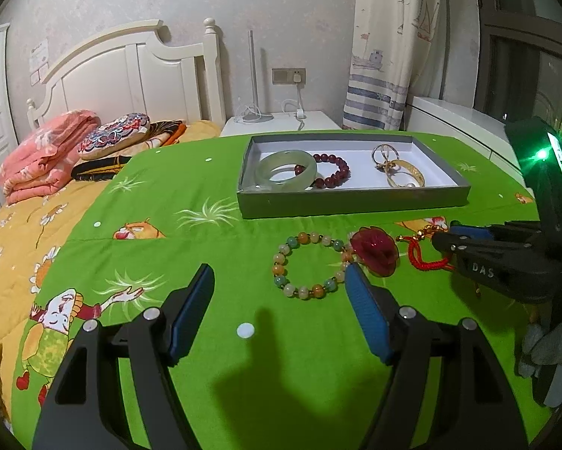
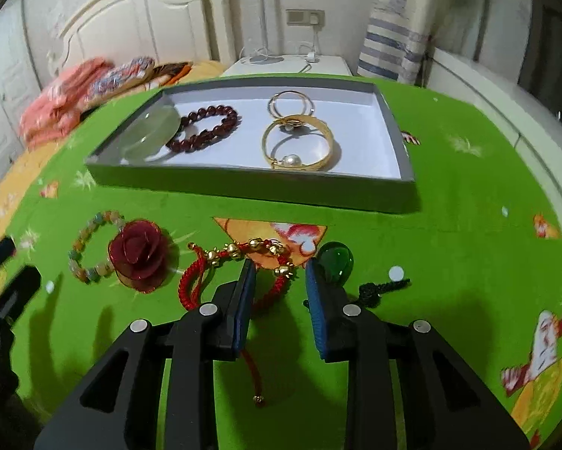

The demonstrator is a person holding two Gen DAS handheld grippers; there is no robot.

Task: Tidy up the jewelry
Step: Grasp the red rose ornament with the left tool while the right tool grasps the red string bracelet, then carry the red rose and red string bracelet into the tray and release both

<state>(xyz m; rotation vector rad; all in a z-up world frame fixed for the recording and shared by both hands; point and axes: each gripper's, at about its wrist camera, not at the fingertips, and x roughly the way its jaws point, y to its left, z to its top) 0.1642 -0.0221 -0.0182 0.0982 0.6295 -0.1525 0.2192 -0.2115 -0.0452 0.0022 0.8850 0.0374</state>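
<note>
A grey tray [image 1: 352,202] [image 2: 243,183] on the green cloth holds a jade bangle [image 1: 285,169] [image 2: 155,131], a dark red bead bracelet [image 1: 335,170] [image 2: 206,127] and gold bangles [image 1: 397,167] [image 2: 297,138]. In front of the tray lie a pastel bead bracelet [image 1: 310,264] [image 2: 89,247], a red rose ornament [image 1: 374,251] [image 2: 140,253], a red cord bracelet with gold beads [image 2: 239,262] [image 1: 423,251] and a green pendant [image 2: 335,260]. My left gripper [image 1: 281,281] is open beside the pastel bracelet. My right gripper [image 2: 281,277] is open over the red cord bracelet, and it shows in the left view [image 1: 445,242].
The green cartoon cloth [image 1: 206,202] covers a table next to a bed with a yellow quilt [image 1: 26,225] and pink blanket [image 1: 44,153]. A white nightstand [image 1: 277,120] and a curtain [image 1: 389,56] stand behind the tray.
</note>
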